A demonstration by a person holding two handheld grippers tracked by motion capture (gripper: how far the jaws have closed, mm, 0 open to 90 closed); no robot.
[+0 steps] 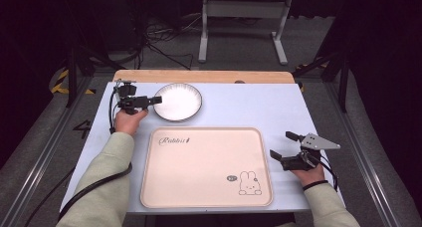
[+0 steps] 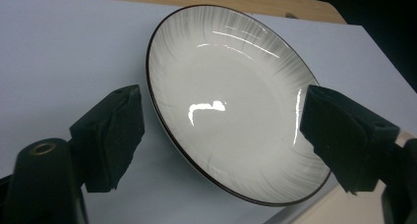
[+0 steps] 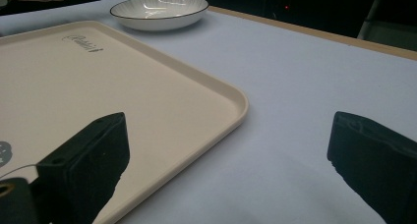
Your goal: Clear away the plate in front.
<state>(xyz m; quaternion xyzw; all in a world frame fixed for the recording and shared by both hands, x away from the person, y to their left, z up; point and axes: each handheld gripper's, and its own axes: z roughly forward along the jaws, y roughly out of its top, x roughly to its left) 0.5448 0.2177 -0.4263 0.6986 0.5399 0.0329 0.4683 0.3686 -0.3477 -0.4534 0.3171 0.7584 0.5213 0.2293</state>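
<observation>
A white shallow plate [image 1: 177,101] with a dark rim rests at the back left of the table. My left gripper [image 1: 155,99] hovers at the plate's left edge. In the left gripper view this gripper [image 2: 221,103] is open, its jaws spread wide to either side of the plate [image 2: 231,101], and nothing is held. A cream tray [image 1: 206,167] with a rabbit print lies at the front centre. My right gripper [image 1: 282,144] rests just right of the tray. In the right gripper view it [image 3: 228,130] is open and holds nothing, over bare table beside the tray's corner [image 3: 231,98].
The pale table top [image 1: 249,107] has a wooden strip [image 1: 204,76] along its far edge. Beyond it stand a metal stand [image 1: 244,23] and cables on the floor. Frame rails run along both sides of the table.
</observation>
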